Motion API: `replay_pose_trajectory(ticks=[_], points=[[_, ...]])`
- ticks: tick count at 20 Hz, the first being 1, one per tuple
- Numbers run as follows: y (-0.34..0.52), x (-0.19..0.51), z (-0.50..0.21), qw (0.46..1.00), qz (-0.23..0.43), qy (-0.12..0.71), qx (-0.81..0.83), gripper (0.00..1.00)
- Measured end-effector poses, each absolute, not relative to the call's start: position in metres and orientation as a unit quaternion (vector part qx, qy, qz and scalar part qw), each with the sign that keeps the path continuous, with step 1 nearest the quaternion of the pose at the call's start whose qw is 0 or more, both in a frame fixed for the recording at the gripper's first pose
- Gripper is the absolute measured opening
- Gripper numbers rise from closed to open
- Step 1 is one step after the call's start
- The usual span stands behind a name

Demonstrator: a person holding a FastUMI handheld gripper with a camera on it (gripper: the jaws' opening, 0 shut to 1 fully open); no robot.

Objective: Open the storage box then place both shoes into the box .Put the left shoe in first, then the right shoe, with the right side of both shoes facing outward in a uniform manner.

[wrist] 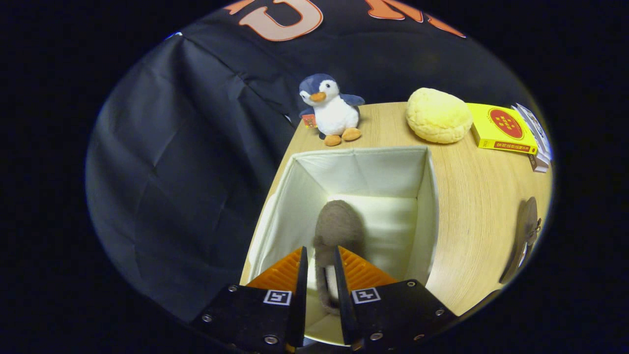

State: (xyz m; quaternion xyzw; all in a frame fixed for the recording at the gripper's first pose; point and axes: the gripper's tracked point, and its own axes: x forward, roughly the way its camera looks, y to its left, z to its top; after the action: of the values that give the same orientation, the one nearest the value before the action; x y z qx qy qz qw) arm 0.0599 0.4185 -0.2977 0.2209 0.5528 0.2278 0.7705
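An open white fabric storage box (426, 206) stands on the wooden table, its lid not in sight. My gripper (322, 255) hangs over the box's near part, shut on a grey-brown shoe (338, 227). The shoe hangs between the fingers with its toe pointing down into the box, above the pale bottom. A second shoe (527, 231) of the same dark colour lies on the table to the right of the box, seen edge-on.
Beyond the box stand a plush penguin (333, 109), a yellow round cushion (437, 115) and a yellow book (502, 129) on a stack of books. The table's left edge (275, 177) runs along the box's left wall, with black cloth behind.
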Motion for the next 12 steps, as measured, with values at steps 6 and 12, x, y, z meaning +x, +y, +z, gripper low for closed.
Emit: replay_pose_trajectory(ticks=[6,12], points=[[0.364,0.054,-0.268,0.799,0.266,0.501,0.198,0.73],[0.288,0.051,-0.249,0.829,0.256,0.458,0.194,0.9]])
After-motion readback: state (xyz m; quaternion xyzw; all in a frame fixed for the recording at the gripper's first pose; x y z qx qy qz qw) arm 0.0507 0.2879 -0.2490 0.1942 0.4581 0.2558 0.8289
